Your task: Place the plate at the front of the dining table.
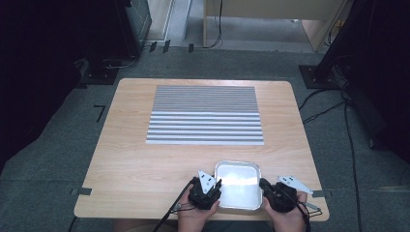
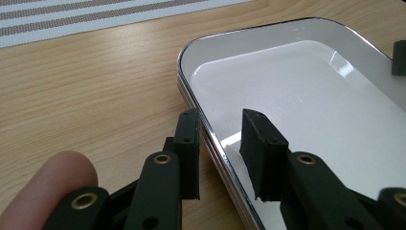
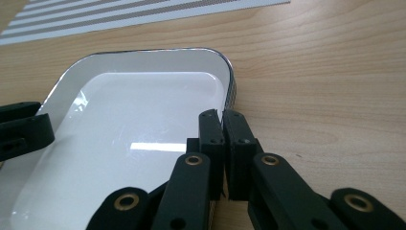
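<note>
Your left gripper [image 2: 220,153] straddles the tray's [image 2: 306,36] left rim, jaws apart; whether the pads touch it is unclear. Your right gripper [image 3: 222,143] is pinched onto the right rim, which hides between its jaws. The tray sits at the table's [image 1: 135,164] near edge.

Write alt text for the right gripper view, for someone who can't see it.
The right gripper pinches the right rim of a shiny white tray on a wooden table, its black jaws closed on the edge. A striped placemat lies beyond, and the left gripper reaches in at the tray's far side.
</note>
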Demonstrator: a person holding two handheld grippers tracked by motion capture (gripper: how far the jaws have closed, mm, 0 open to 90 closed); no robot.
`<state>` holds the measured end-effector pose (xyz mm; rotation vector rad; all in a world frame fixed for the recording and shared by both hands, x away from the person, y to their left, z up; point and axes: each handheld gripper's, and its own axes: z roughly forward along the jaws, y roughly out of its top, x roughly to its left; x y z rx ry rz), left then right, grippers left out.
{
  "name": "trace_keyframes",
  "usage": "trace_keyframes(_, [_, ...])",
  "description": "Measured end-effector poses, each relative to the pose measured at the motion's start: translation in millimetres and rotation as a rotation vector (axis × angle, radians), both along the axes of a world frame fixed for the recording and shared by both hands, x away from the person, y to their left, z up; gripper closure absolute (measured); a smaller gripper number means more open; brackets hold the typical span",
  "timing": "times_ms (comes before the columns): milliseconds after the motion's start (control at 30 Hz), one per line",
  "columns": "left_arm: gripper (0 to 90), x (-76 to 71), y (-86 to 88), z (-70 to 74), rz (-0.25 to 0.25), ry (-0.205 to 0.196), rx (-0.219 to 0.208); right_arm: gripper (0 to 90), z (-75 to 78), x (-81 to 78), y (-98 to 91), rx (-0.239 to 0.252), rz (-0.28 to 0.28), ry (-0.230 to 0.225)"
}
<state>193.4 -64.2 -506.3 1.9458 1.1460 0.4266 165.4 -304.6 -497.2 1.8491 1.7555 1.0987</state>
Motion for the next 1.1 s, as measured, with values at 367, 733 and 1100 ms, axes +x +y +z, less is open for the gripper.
trace_keyframes(367, [66.0,0.1,-0.7,-1.7,-0.001,0.001,0.01,90.0,2.3,-1.8,1.5,-0.011,-0.02,-0.036])
trace_keyframes(733, [67.8,-0.6,-1.8,-2.4,0.011,-0.008,0.018,87.2,0.0,-0.9,-0.9,0.028,-0.011,-0.018])
trace_keyframes(1100, [68.8,0.1,-1.1,-2.1,0.015,0.002,0.012,87.9,-7.0,4.9,-21.7,0.259,-0.005,0.046])
